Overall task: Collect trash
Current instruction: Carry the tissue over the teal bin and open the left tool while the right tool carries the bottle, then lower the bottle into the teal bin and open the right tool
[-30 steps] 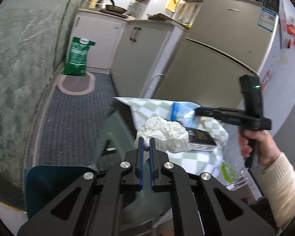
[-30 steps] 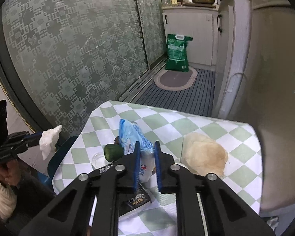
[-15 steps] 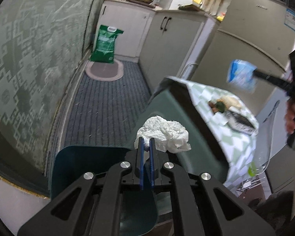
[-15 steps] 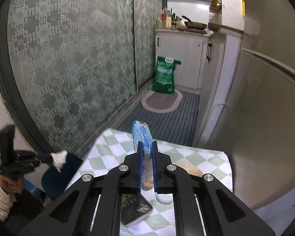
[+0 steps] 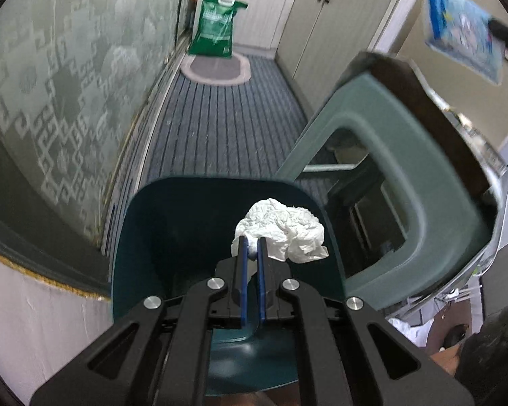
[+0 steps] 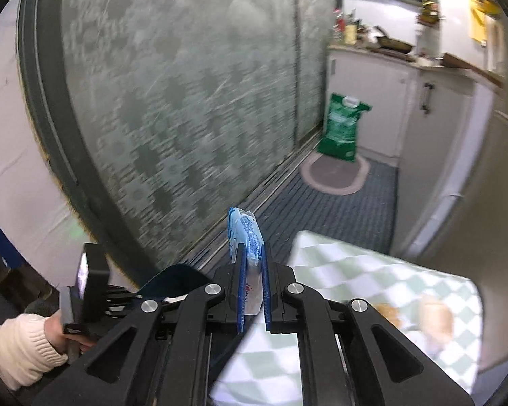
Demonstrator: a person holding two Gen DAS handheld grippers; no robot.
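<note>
My left gripper (image 5: 251, 242) is shut on a crumpled white tissue (image 5: 282, 235) and holds it over the open dark teal trash bin (image 5: 159, 237). My right gripper (image 6: 251, 250) is shut on a blue plastic snack wrapper (image 6: 244, 235), held above the near edge of the green-checked table (image 6: 372, 277). The wrapper also shows at the upper right of the left wrist view (image 5: 462, 30). Only the bin's rim (image 6: 172, 275) shows in the right wrist view.
A green-grey plastic stool (image 5: 389, 169) stands right beside the bin, under the table. A green sack (image 5: 216, 27) and an oval mat (image 5: 215, 69) lie at the far end of the striped floor. A patterned glass door (image 6: 186, 108) lines the left side. Food scraps (image 6: 433, 318) lie on the table.
My left gripper has swung down and left from the table with the tissue to above the bin. My right gripper has lifted the wrapper off the table and moved left.
</note>
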